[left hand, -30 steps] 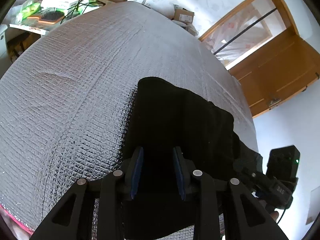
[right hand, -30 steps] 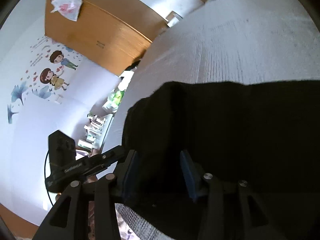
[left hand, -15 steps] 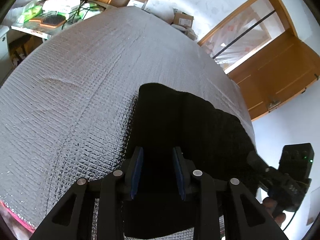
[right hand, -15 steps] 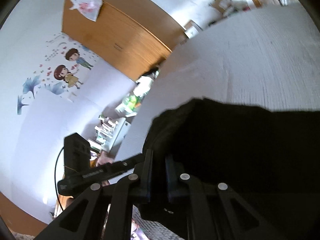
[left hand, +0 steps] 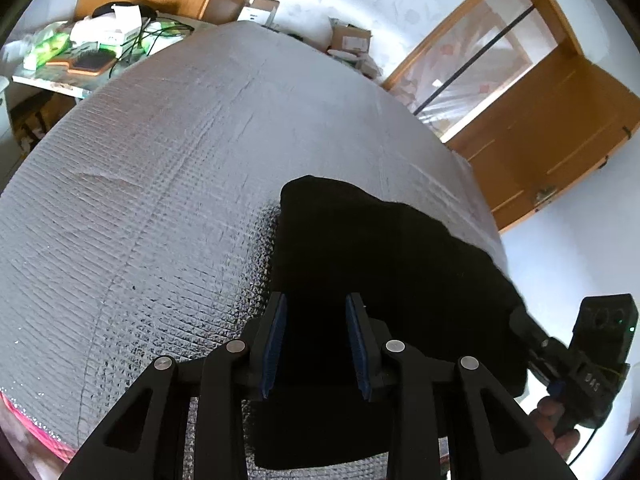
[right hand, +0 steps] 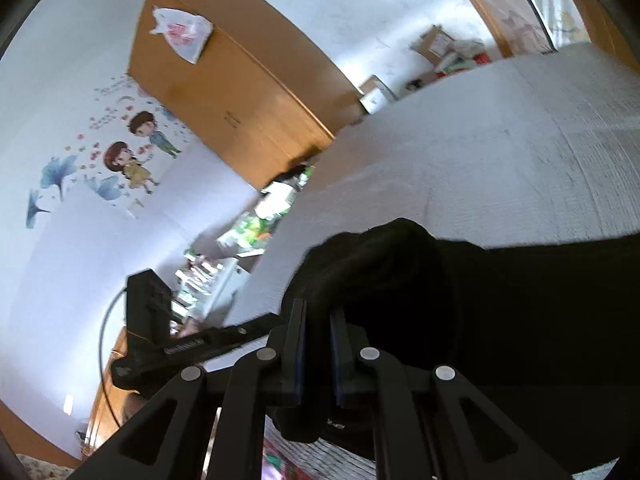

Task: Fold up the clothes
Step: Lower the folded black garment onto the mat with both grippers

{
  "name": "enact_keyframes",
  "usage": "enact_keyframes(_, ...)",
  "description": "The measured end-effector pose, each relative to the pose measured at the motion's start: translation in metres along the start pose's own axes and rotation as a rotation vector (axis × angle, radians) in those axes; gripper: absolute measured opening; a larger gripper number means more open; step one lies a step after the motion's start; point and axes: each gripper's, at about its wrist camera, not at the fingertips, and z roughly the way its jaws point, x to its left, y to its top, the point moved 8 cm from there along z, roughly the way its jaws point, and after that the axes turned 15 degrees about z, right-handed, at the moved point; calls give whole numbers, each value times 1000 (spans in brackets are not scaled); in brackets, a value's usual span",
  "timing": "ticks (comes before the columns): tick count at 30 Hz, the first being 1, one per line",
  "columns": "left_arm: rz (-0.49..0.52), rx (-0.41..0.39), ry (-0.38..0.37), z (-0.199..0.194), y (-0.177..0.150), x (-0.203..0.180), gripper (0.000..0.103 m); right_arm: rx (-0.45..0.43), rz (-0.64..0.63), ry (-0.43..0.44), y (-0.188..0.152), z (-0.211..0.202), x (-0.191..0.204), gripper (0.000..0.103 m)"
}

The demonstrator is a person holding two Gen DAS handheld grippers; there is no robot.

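Black garment [left hand: 372, 264] lies on the silver quilted mat [left hand: 160, 184], filling the lower centre and lower right of the left wrist view and the lower right of the right wrist view. In the left view the left gripper [left hand: 316, 340] sits at the bottom centre with its blue-padded fingers [left hand: 274, 340] spread apart over the cloth, nothing pinched between them. In the right view the right gripper [right hand: 318, 354] has its fingers drawn close together on a bunched fold of the garment's edge, lifted off the mat. At the lower right edge of the left view a hand [left hand: 560, 424] holds the other tool. A wooden wardrobe [right hand: 236, 84] stands at the upper left of the right view, a wooden door [left hand: 560, 128] at the right of the left view.
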Motion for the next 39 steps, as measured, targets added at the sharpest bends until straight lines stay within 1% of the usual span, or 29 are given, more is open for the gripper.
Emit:
enact_keyframes(6,22,65,40,15,-10,5,32,20,30,-108,-8,11,-39,13)
enact_keyframes(8,16,65,48,18,-10,7,32,23,33,-144,-10,15,-50,16)
enact_keyframes(12,10,60,53,17,-9,9,32,-23,-36,-232,-6,13,-54,19)
enact_keyframes(15,10,54,54,15,-9,9,32,-68,-83,-237,5,7,-44,19)
enact_keyframes(18,23,51,64,17,-6,7,32,-136,-152,-214,21,5,-25,19)
enact_keyframes(19,27,54,68,19,-5,8,32,-145,-184,-211,23,7,-18,19)
enact_keyframes(21,30,60,74,22,-4,9,32,-127,-265,-216,20,18,-5,19)
enact_keyframes(23,24,61,75,24,-3,11,32,-90,-350,-243,14,37,3,19)
enact_keyframes(24,22,60,73,25,-2,12,32,-75,-384,-271,12,47,3,19)
enact_keyframes(26,19,62,70,23,-4,14,32,-69,-418,-353,13,59,-6,19)
enact_keyframes(28,15,64,67,20,-6,16,32,-60,-420,-395,15,65,-17,16)
enact_keyframes(29,13,65,66,19,-7,17,32,-60,-414,-399,16,65,-21,13)
enact_keyframes(32,14,67,63,17,-7,20,32,-59,-401,-396,20,66,-27,10)
enact_keyframes(35,27,63,69,18,-6,18,32,-50,-401,-390,19,69,-30,10)
enact_keyframes(39,30,57,83,11,-17,3,32,-33,-402,-389,21,68,-30,10)
